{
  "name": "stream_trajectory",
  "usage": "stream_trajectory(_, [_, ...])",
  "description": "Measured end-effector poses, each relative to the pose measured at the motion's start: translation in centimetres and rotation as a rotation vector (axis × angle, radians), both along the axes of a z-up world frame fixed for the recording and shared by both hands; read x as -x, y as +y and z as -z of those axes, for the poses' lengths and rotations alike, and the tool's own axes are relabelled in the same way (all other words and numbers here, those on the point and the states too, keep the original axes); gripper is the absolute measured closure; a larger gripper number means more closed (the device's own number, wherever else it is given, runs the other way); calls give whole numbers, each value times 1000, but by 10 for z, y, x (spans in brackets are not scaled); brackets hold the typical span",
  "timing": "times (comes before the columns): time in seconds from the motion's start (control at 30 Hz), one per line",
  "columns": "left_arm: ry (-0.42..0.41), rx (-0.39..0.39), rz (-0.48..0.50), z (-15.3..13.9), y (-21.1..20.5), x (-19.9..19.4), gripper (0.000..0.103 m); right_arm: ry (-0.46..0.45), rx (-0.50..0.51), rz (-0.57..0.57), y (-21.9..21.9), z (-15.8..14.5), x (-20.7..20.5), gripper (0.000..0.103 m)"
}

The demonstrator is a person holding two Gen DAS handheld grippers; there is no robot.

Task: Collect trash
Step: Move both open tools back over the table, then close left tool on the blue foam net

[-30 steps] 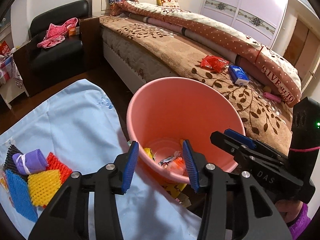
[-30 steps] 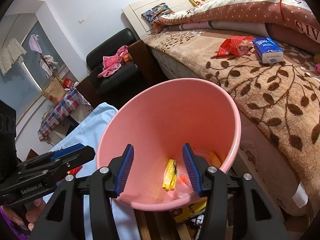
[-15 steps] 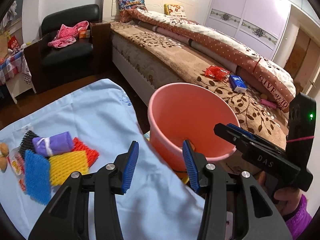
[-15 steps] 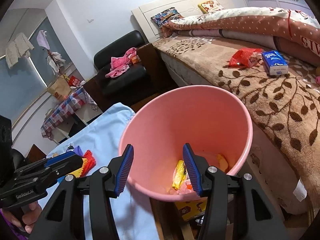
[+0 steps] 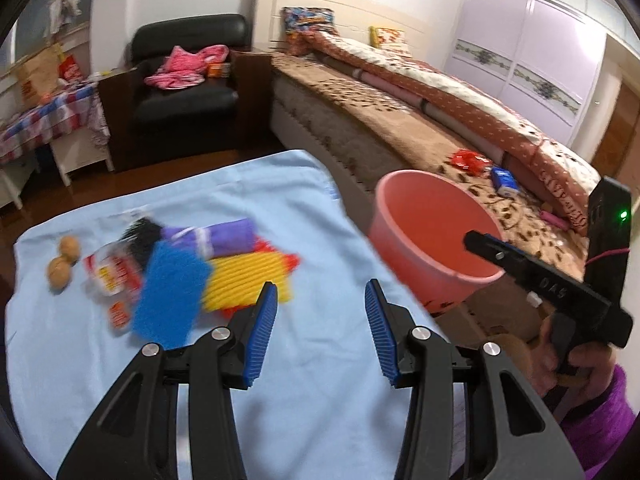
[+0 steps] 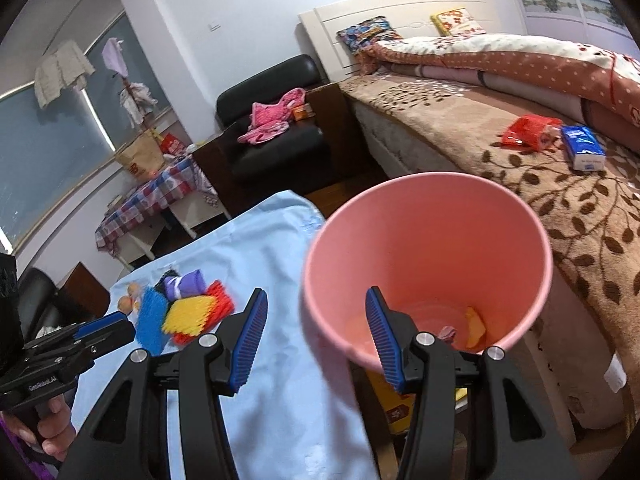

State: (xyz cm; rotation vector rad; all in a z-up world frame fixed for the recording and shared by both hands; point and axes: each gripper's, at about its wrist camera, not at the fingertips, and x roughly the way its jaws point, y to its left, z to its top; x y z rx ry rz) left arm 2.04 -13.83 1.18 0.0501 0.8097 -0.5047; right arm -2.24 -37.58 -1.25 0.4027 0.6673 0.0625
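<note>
A pink bucket [image 5: 430, 236] [image 6: 424, 248] stands between the light blue cloth [image 5: 288, 208] [image 6: 256, 248] and the bed; a yellow wrapper [image 6: 474, 326] lies inside. On the cloth sit blue [image 5: 168, 296], yellow [image 5: 248, 276] and red foam nets, a purple roll [image 5: 224, 234], a red-white wrapper [image 5: 108, 276] and two walnuts [image 5: 62, 262]. My left gripper [image 5: 320, 328] is open and empty above the cloth, right of that pile. My right gripper [image 6: 316, 334] is open and empty at the bucket's near rim. Each gripper also shows in the other's view.
The bed [image 5: 400, 128] carries a red packet [image 6: 528, 130] and a blue tissue pack [image 6: 582, 152]. A black armchair [image 5: 184, 92] with pink clothes stands at the back. A small table with a checked cloth [image 5: 44, 120] is at the left. A yellow box [image 6: 396, 408] lies under the bucket.
Both grippers have drawn back from the bucket and swung left toward the cloth. The bucket has slid right in both views. The pile of nets now lies closer to the left gripper.
</note>
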Motion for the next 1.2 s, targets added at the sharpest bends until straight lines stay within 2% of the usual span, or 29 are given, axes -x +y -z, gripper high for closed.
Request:
stream_trajectory(0.23, [28,-30,-126,15,60,3,57,9,13,-86,37,2,-5,52])
stream_trajectory(0.43, [31,-38,-203,25,90,-7,57,36,20,-144,65,6,-12,52])
stream_trajectory(0.67, [10,-48,-197,34,93,-34,57,56,46,-186,90,10,-16,52])
stream_trajectory(0.8, [-18,-59,-178,36,89,-49,57,79,28,-204,99,14,-23,52])
stream_trajectory(1.1, [39,-64,-192,62,100,-56,58,109,12,-235,113,24,-41,52])
stream_trajectory(1.13, [41,-52,-189,63,102,-55,59,113,9,-238,115,25,-43,52])
stream_trajectory(1.2, [41,-43,-186,65,104,-54,75,122,5,-245,119,28,-47,52])
